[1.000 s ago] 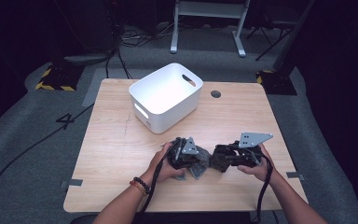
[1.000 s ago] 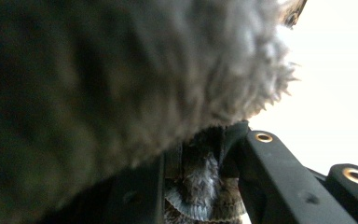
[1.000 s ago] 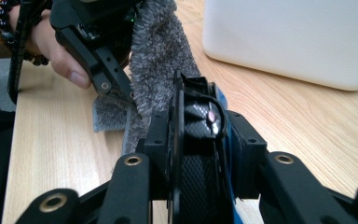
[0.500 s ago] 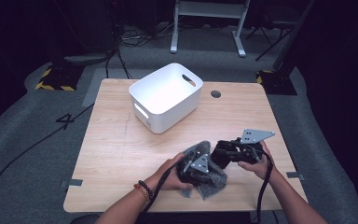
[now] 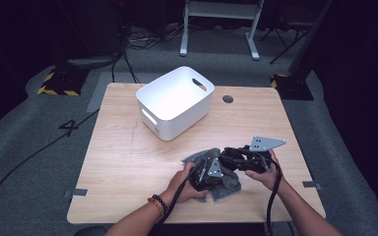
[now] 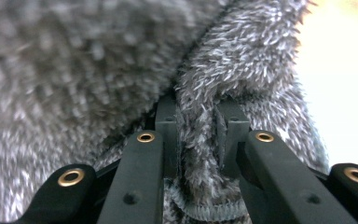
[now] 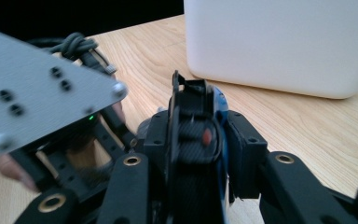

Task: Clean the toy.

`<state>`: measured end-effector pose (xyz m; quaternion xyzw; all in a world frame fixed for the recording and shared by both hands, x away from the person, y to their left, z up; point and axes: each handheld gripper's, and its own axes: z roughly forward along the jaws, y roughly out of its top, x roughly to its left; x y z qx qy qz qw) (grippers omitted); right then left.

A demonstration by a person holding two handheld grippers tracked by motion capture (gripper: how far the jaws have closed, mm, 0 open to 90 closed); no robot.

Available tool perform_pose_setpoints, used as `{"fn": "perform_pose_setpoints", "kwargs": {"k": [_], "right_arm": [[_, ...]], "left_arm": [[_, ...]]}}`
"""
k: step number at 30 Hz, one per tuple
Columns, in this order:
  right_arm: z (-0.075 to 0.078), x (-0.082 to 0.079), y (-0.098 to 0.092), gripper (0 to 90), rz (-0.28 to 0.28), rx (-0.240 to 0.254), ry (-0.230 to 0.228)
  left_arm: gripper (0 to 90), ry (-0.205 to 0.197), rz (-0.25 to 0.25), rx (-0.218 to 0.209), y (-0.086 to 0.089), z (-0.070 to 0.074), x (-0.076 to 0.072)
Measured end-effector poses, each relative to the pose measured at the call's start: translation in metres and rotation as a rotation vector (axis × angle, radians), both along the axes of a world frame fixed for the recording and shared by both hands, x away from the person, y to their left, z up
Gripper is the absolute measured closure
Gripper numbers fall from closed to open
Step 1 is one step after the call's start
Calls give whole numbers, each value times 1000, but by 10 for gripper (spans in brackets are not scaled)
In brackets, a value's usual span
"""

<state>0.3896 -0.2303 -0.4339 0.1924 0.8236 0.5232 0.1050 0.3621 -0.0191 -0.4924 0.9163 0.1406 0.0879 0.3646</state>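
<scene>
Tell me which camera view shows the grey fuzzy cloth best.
The left gripper view: the grey fuzzy cloth is close up, a fold pinched between the jaws. The high view shows it small under both grippers. In the right gripper view I cannot make it out.

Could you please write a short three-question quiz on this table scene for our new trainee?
1. True or false: the white bin lies tipped on its side.
2. What does the left gripper clamp? A) the grey fuzzy cloth B) the bin's handle C) a cable
3. Fill in the colour: the right gripper is shut on a ___ item with a blue edge.

Key
1. False: it stands upright with its open top up.
2. A. Its jaws have just been closing, with the cloth between them.
3. Black.
</scene>
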Motion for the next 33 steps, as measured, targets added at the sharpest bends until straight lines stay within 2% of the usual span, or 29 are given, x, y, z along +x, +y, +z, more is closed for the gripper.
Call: {"fn": "perform_pose_setpoints", "kwargs": {"k": [2, 5, 7, 9, 14, 16, 21, 22, 23, 24, 28, 31, 33], "right_arm": [[0, 0, -2, 635, 13, 3, 13], [1, -1, -6, 618, 26, -4, 17], [2, -1, -11, 625, 37, -4, 31], [2, -2, -16, 637, 41, -24, 33], [-1, -4, -24, 648, 21, -77, 12], [-5, -3, -28, 651, 11, -82, 18], [-33, 5, -27, 651, 10, -161, 59], [-37, 6, -27, 653, 10, -145, 69], [-37, 7, -27, 653, 9, -140, 78], [-34, 8, -26, 653, 8, -163, 65], [-32, 6, -23, 650, 11, -198, 54], [-31, 6, -21, 644, 9, -226, 60], [-31, 7, -18, 583, -4, -262, 59]], "left_arm": [[766, -16, 28, 17, 2, 0, 2], [772, -12, 70, 8, 7, -1, 7], [773, -30, 109, 9, 8, -2, 8], [773, -25, 120, 5, 11, -1, 11], [771, -7, 122, -19, 16, -2, 14], [769, 0, 118, -25, 17, -3, 16], [766, 15, 110, -34, 18, -4, 17], [765, 16, 107, -35, 18, -4, 17], [765, 20, 106, -37, 18, -4, 18], [765, 21, 106, -36, 19, -4, 18], [764, 5, 95, -4, 23, -1, 19], [763, 0, 123, 29, 34, 1, 23], [759, -2, 165, 41, 44, 3, 28]]}}
